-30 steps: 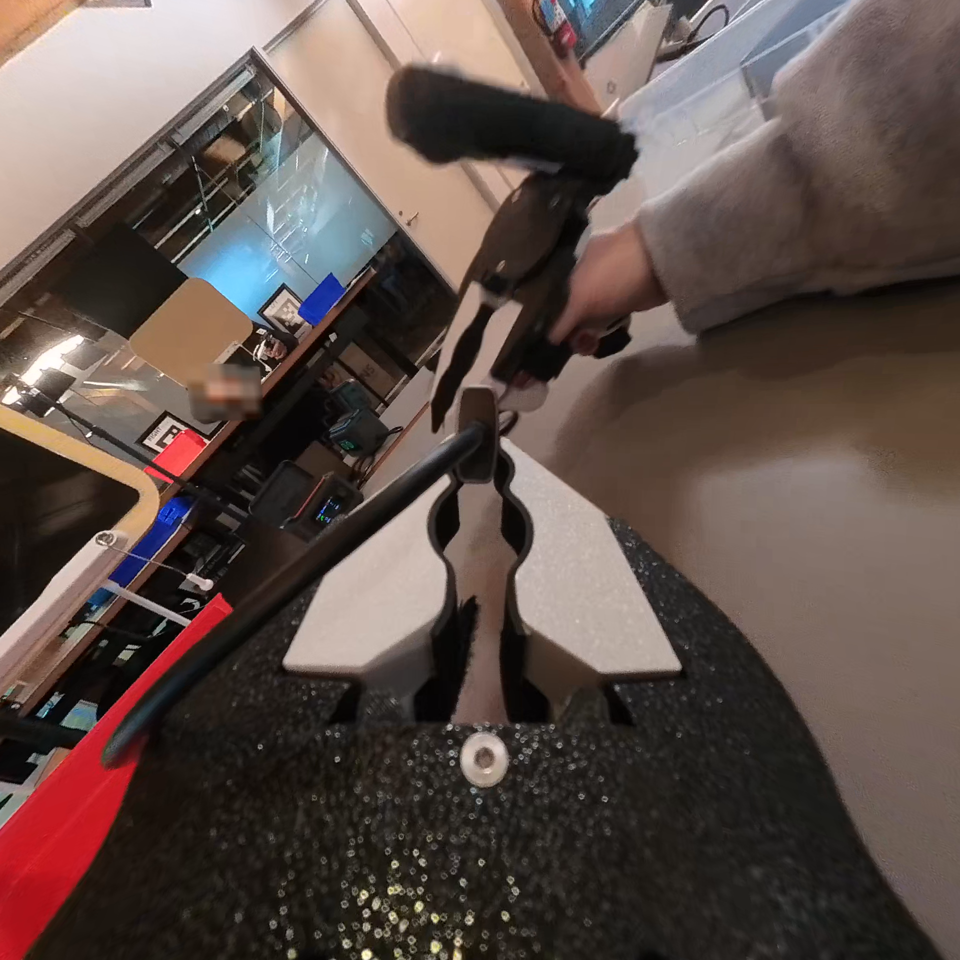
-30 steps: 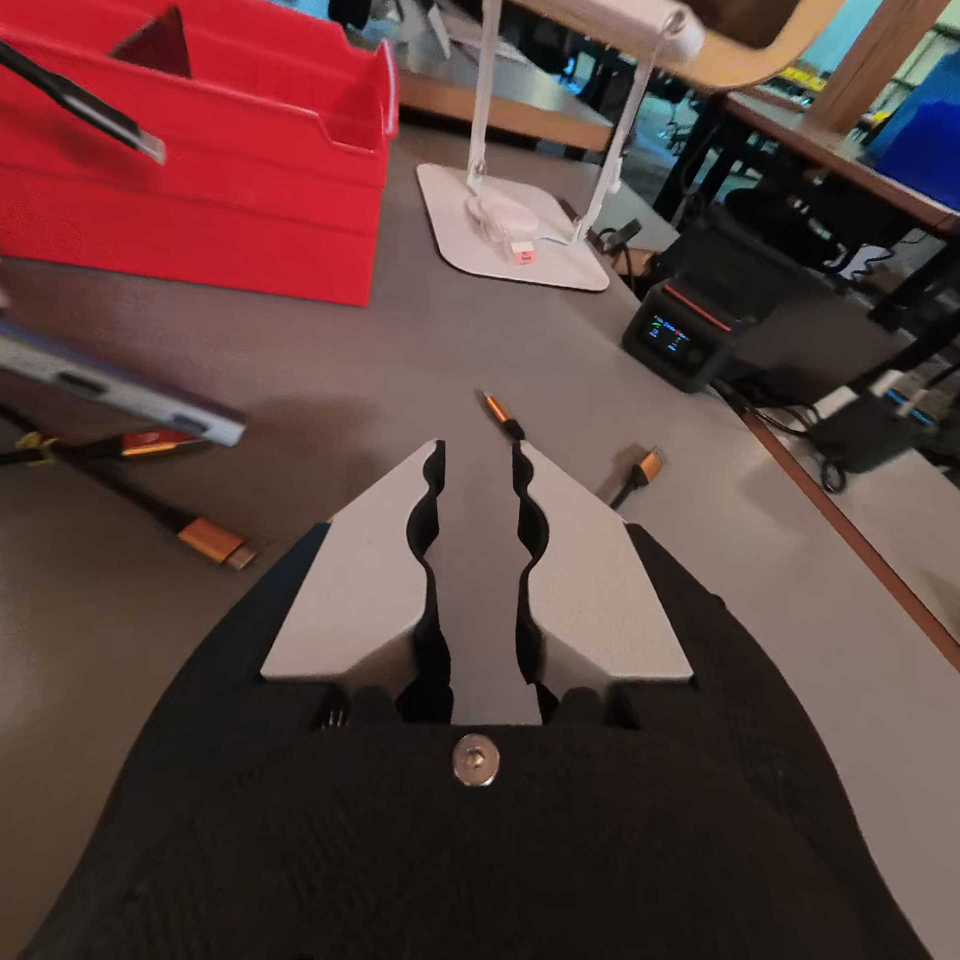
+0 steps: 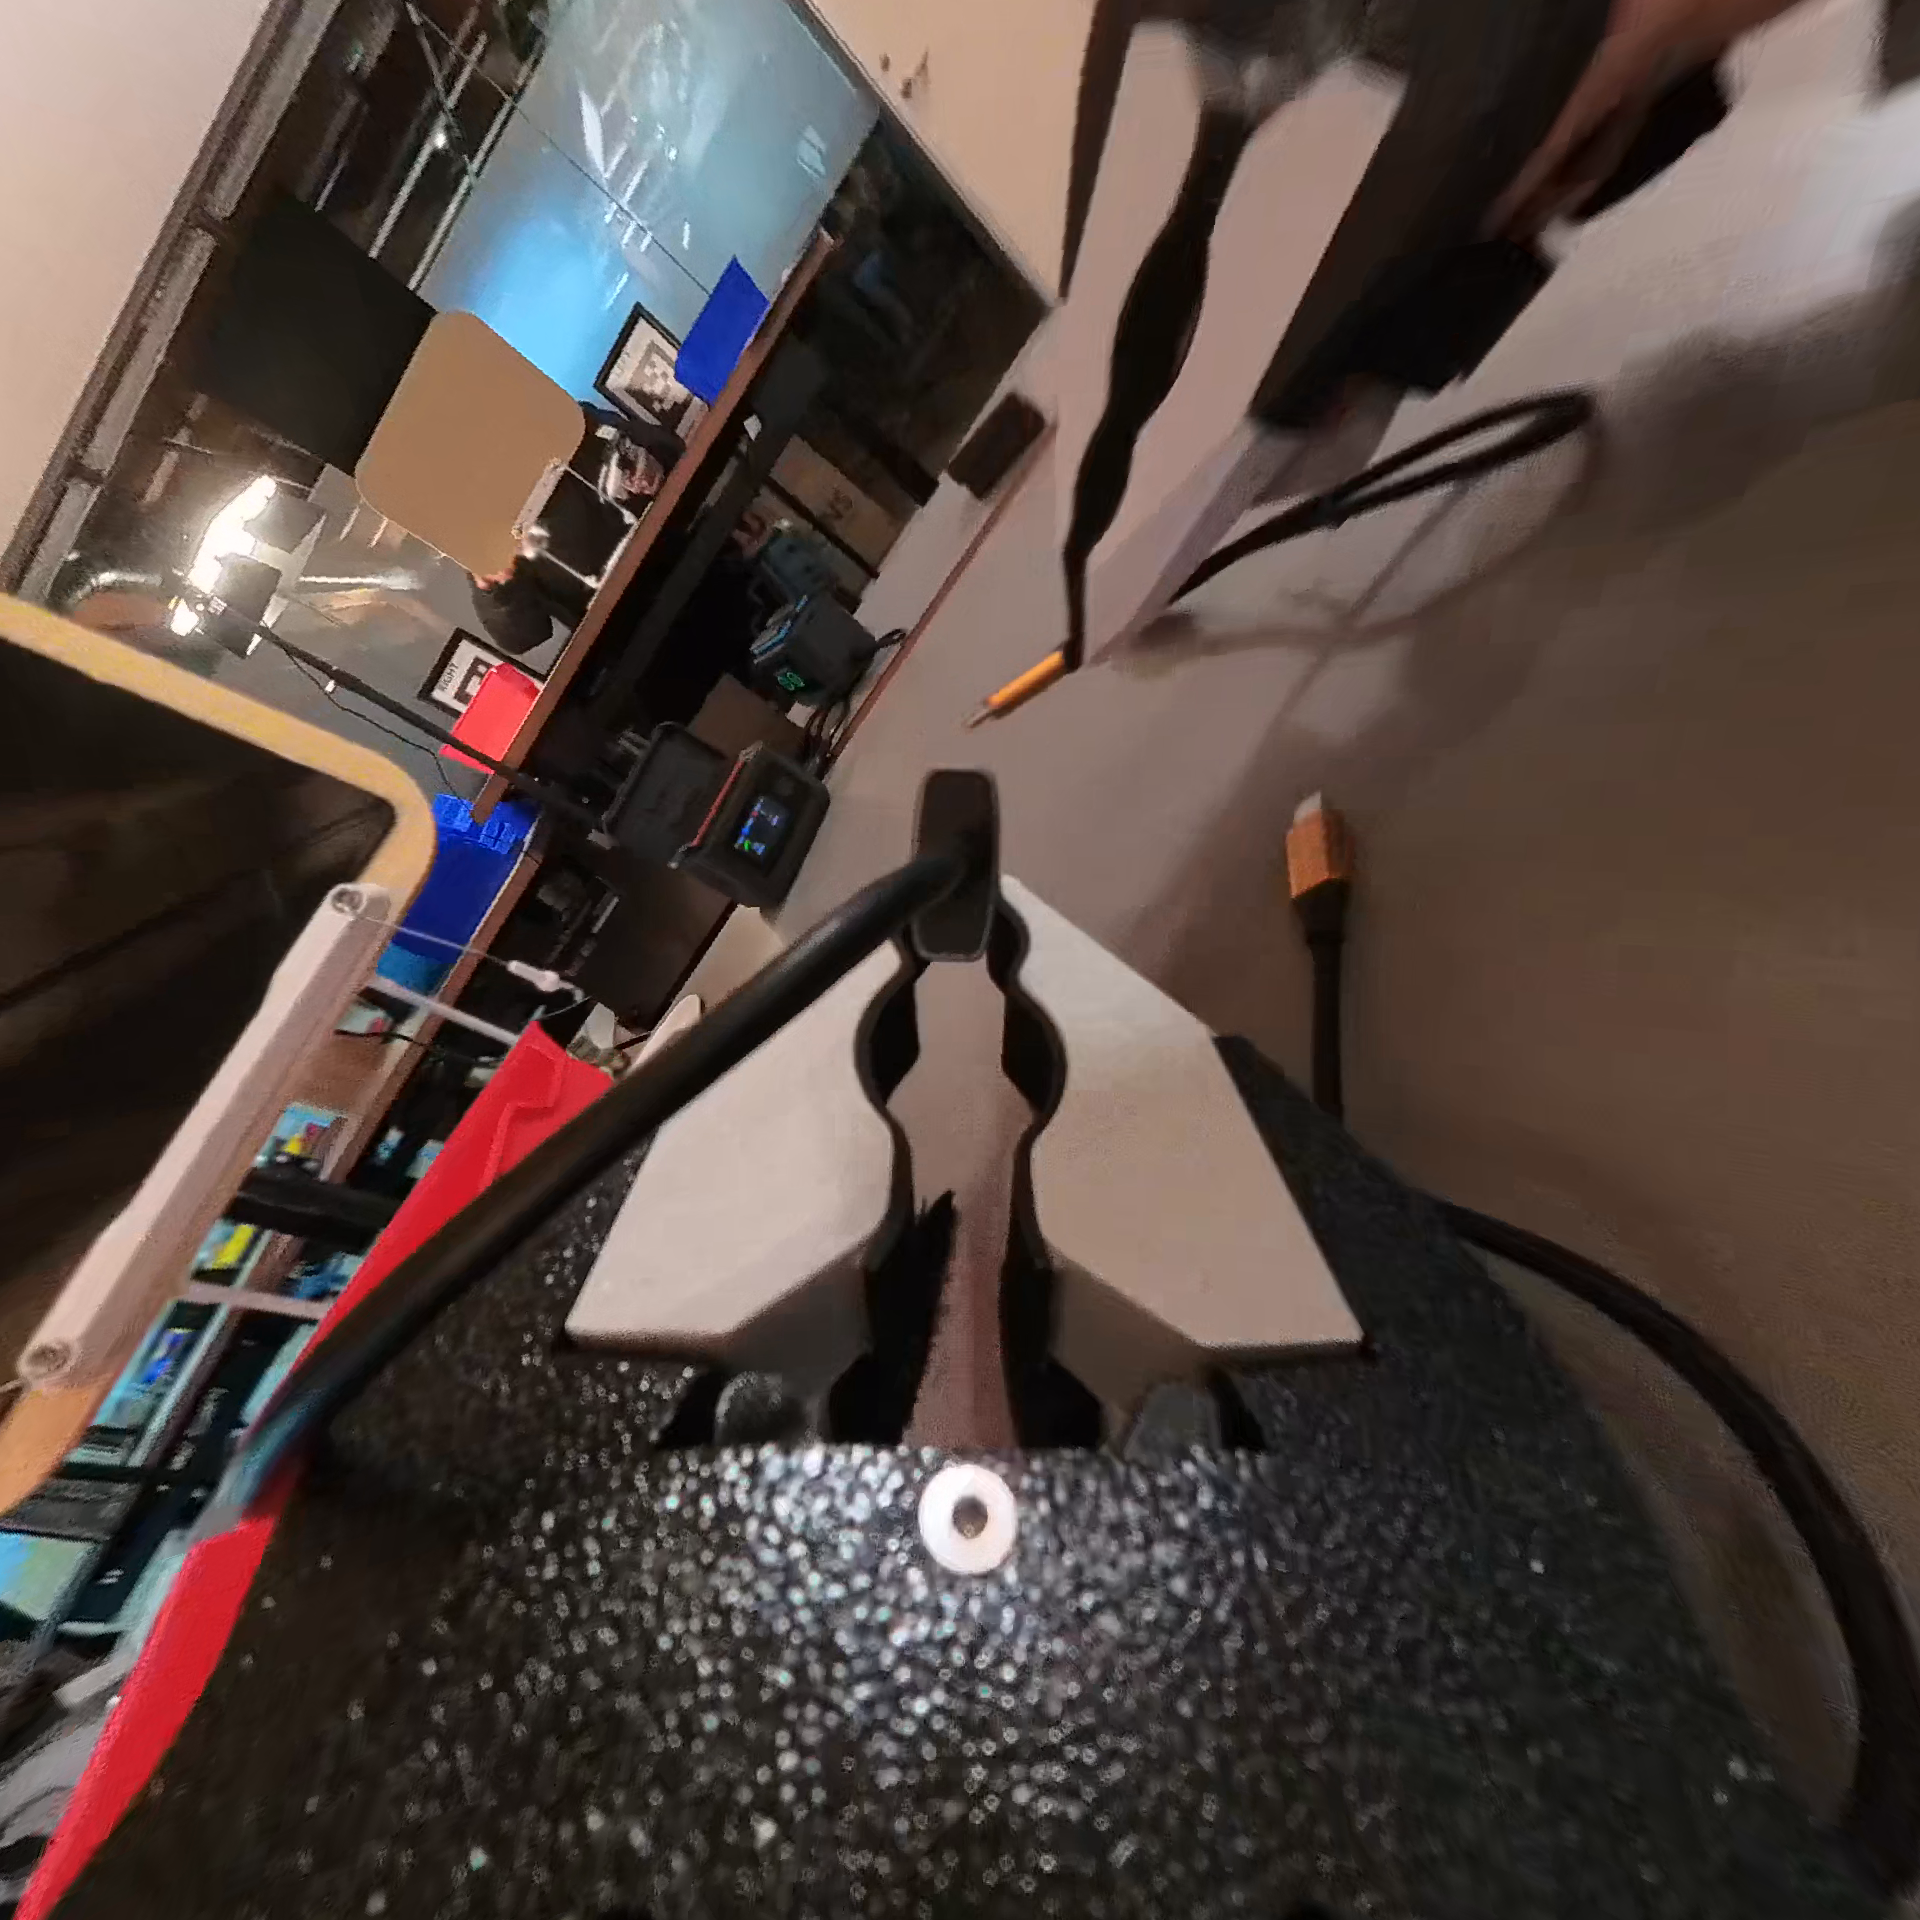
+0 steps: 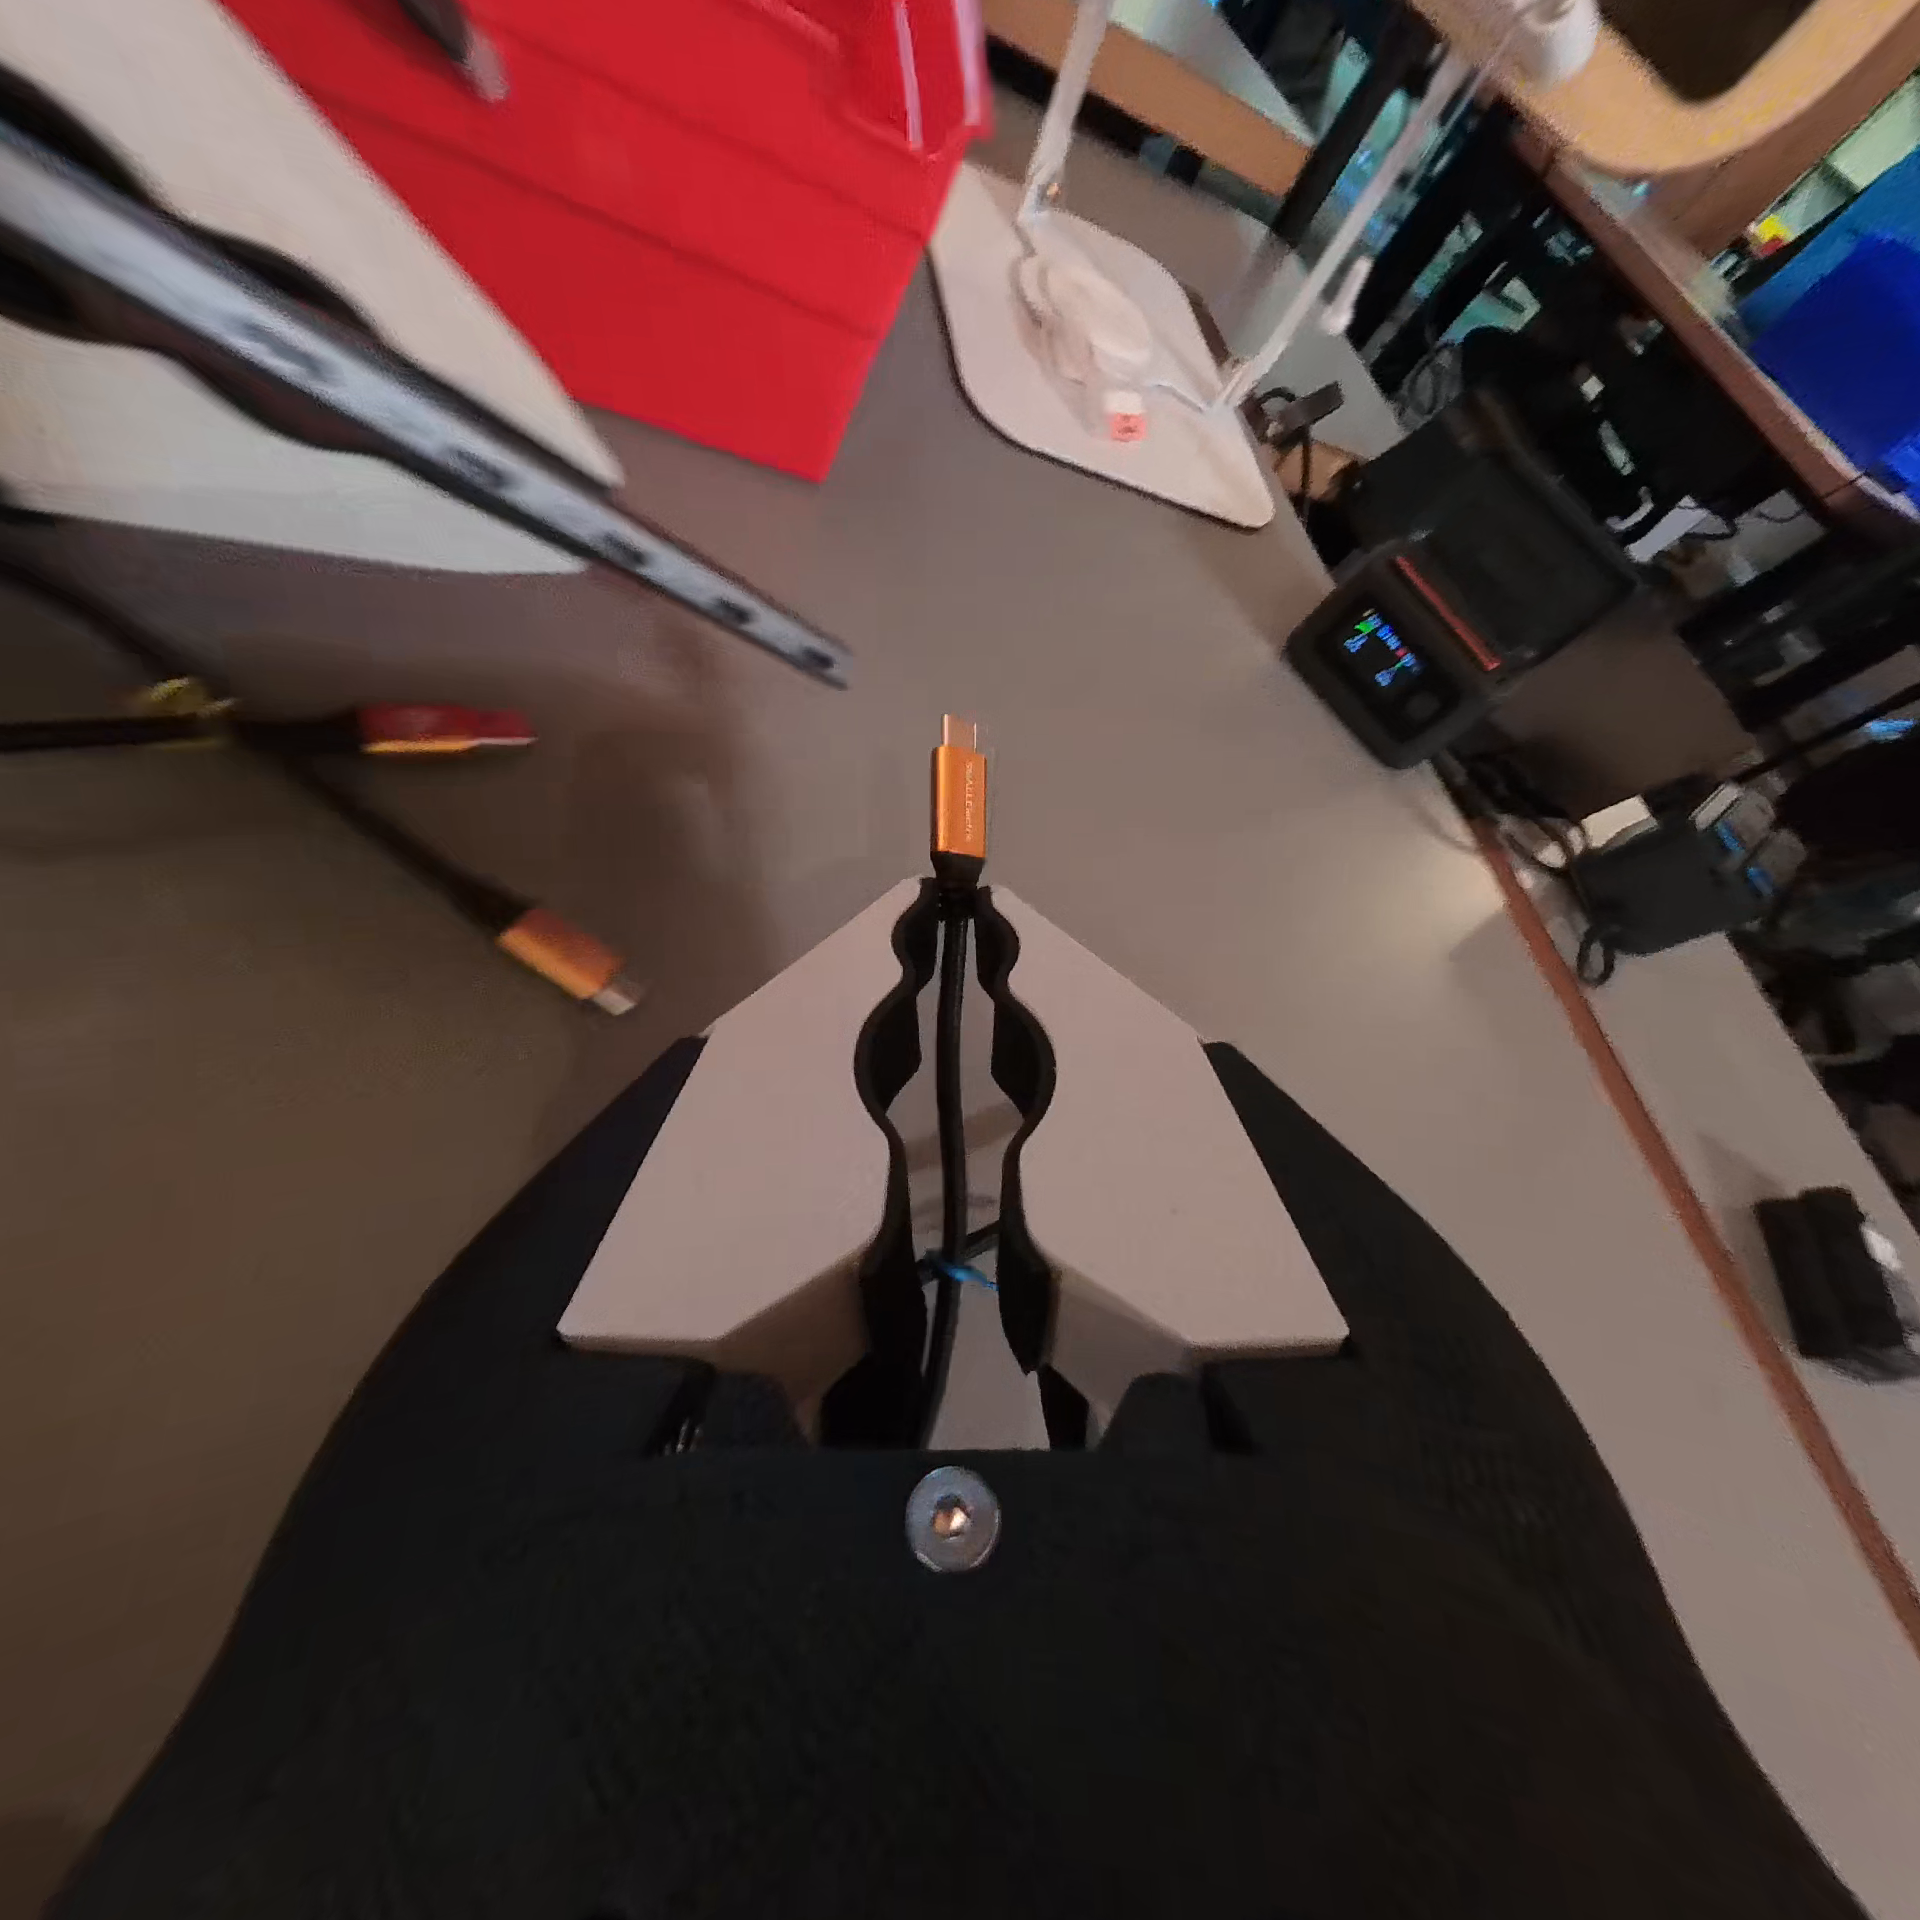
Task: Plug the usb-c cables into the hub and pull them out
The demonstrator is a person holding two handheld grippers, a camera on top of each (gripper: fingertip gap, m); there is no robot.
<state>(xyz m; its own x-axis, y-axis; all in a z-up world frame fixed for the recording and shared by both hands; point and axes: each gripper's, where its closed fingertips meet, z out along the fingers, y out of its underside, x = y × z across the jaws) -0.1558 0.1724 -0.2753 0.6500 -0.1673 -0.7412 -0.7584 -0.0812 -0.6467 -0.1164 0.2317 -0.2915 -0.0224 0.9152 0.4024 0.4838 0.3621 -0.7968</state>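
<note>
My left gripper (image 3: 951, 930) is shut on the grey hub (image 3: 951, 852), seen end-on, with its black lead (image 3: 665, 1081) trailing off to the lower left. In the right wrist view the hub (image 4: 623, 551) is a blurred grey bar with a row of ports, reaching in from the left above the table. My right gripper (image 4: 956, 899) is shut on a black USB-C cable just behind its orange plug (image 4: 961, 790). The plug points forward, a short way from the hub's tip. The right gripper (image 3: 1086, 634) also shows blurred in the left wrist view.
Two more orange-plugged cables (image 4: 566, 961) (image 4: 436, 727) lie on the grey table (image 4: 1195, 935) at the left. A red bin (image 4: 675, 208) and a white lamp base (image 4: 1101, 384) stand behind. A black power unit (image 4: 1392, 665) sits at the right edge, with a small black block (image 4: 1839, 1288) nearer. The gap from one gripper's tips to the other's is roughly 8 cm.
My right gripper was open and empty. It is now shut on a cable and holds its orange plug up. The hub in my left gripper has come closer to it.
</note>
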